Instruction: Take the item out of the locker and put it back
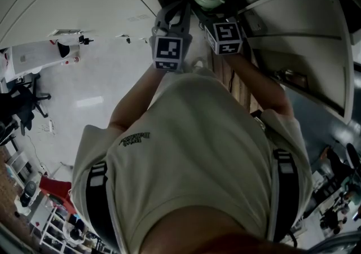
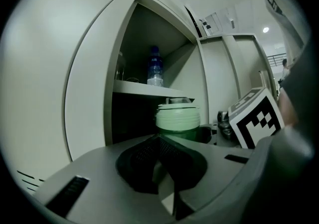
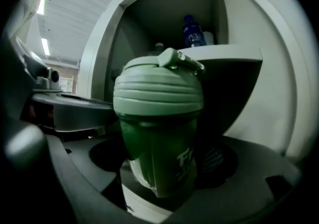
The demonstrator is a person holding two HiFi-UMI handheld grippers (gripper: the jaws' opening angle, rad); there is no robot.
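Base of the green shaker [image 3: 158, 133] is hidden; its print seems only partly legible.

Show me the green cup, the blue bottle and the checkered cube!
green cup [image 3: 158, 138], right gripper view, on its dark green body.
blue bottle [image 2: 155, 71], left gripper view, on its middle.
checkered cube [image 2: 256, 121], left gripper view, on its patterned face.

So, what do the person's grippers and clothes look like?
The left gripper and right gripper are grey plastic with black textured pads; each carries a white cube with black square markers. The person wears a pale short-sleeved T-shirt and dark shoulder straps.
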